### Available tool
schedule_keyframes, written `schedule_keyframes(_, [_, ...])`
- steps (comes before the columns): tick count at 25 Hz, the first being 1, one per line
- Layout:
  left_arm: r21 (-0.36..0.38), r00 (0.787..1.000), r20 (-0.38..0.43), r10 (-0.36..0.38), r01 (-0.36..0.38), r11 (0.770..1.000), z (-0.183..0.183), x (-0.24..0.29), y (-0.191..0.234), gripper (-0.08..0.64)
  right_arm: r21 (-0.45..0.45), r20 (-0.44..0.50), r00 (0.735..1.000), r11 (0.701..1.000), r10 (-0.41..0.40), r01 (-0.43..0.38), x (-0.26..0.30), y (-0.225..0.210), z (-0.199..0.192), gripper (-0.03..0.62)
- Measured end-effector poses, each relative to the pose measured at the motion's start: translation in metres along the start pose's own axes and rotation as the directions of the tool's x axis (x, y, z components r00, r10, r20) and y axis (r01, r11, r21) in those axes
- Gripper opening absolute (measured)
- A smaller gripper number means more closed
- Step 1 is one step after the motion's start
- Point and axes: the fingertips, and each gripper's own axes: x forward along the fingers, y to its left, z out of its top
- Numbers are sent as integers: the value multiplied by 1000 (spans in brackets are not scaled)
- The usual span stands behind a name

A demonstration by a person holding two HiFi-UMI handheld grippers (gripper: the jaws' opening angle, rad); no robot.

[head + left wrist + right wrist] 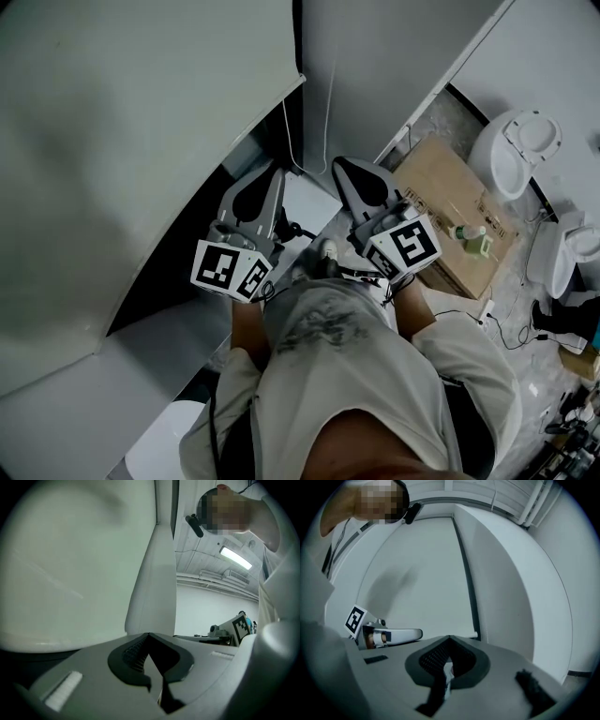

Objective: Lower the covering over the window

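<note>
Pale grey and very big, the blind (pixel 141 141) fills the left side of the head view and already hangs over most of the window (pixel 211 230). Only one dark strip of glass shows under its bottom edge. So I think the job is partly done, and the last bit of pulling down is left. On the floor to the right is one brown cardboard box (pixel 450 220). Next come the two claws, held side by side in front of the person and pointing at the window. The left gripper (pixel 270 176) has its jaws pressed together, and I cannot see anything for sure between them. The right gripper (pixel 345 167) has its jaws together too, and in its own view a small pale bit is pinched between them. I think that bit is the cord (pixel 285 127). The cord is the thinnest thing here, one white loop that hangs down from the blind's right end and dips between the two claws. So I count one blind, one window, one box, two claws and one cord.
</note>
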Motion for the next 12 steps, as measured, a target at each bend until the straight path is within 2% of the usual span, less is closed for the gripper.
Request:
schedule_keyframes(8, [0,1000,7,-6,6,1000,2,-11,-8,6,-11,-12,1000,1000,-1,1,-10,14,-3,15])
schedule_keyframes(12, [-3,1000,5,-2,2,1000,0,-15,-9,6,13,-31,999,1000,-12,12,-14,18,-6,15])
